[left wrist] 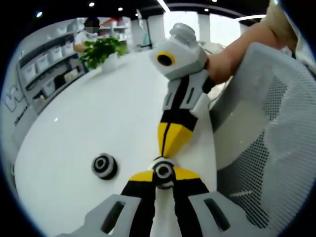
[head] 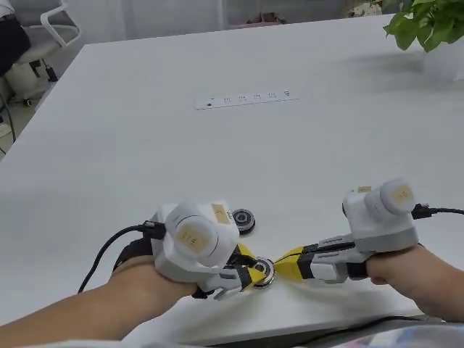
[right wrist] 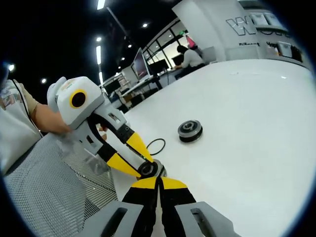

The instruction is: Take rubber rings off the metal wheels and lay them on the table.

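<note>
Close to the near edge of the tabletop [head: 217, 145], about halfway along it, the two grippers meet tip to tip over one small metal wheel [head: 262, 271]. The left gripper [head: 250, 274] comes in from the left. In the left gripper view its yellow-tipped jaws stand a little apart with the wheel [left wrist: 163, 173] clamped between them. The right gripper [head: 279, 270] comes in from the right, lying low and nearly level. Its jaws are drawn together to a narrow point, and that point touches the wheel's rim. I cannot tell whether the point nips the rubber on the rim.

In the right gripper view the right gripper's tips [right wrist: 159, 182] sit just below the wheel [right wrist: 148, 169]. I cannot tell if the held wheel rests on the tabletop or hangs just above it.

A second wheel [head: 243, 220] lies flat on the tabletop just beyond the left gripper, a little farther from the near edge. It is apart from both grippers, and a dark rubber ring [left wrist: 95, 167] is around it.

A power strip [head: 246, 98] lies toward the far edge. A leafy plant [head: 428, 25] stands at the far right corner.
</note>
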`<action>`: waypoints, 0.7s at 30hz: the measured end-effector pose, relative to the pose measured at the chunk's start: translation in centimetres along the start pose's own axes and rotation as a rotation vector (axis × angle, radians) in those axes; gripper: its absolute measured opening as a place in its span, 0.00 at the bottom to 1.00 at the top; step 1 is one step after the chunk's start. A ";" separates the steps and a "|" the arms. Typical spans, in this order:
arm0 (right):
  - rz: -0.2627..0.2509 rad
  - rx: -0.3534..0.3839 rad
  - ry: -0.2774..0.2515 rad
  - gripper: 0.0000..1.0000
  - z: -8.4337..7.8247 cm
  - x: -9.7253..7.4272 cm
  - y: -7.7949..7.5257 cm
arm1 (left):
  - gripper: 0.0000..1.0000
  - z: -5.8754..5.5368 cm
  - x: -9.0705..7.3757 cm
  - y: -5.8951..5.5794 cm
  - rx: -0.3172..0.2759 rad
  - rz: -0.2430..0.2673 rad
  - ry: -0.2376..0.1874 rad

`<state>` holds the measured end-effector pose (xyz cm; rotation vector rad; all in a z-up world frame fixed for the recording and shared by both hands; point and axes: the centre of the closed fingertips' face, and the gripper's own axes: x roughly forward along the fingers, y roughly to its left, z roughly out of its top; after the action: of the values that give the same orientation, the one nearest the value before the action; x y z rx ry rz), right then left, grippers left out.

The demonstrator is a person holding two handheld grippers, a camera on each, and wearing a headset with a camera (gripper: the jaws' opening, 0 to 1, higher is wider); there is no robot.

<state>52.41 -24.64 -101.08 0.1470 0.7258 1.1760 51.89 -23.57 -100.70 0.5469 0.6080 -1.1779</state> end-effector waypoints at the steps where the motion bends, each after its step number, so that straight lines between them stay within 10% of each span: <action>1: 0.002 0.005 -0.004 0.00 0.0 0.0 0.0 | 0.13 0.0 0.0 0.0 0.002 0.001 0.002; 21: 0.055 0.040 -0.024 0.00 0.5 0.3 1.2 | 0.13 0.0 0.0 0.1 -0.010 0.025 0.016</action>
<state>51.85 -23.77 -100.25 0.2149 0.7284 1.2112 51.96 -23.58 -100.73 0.5548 0.6190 -1.1478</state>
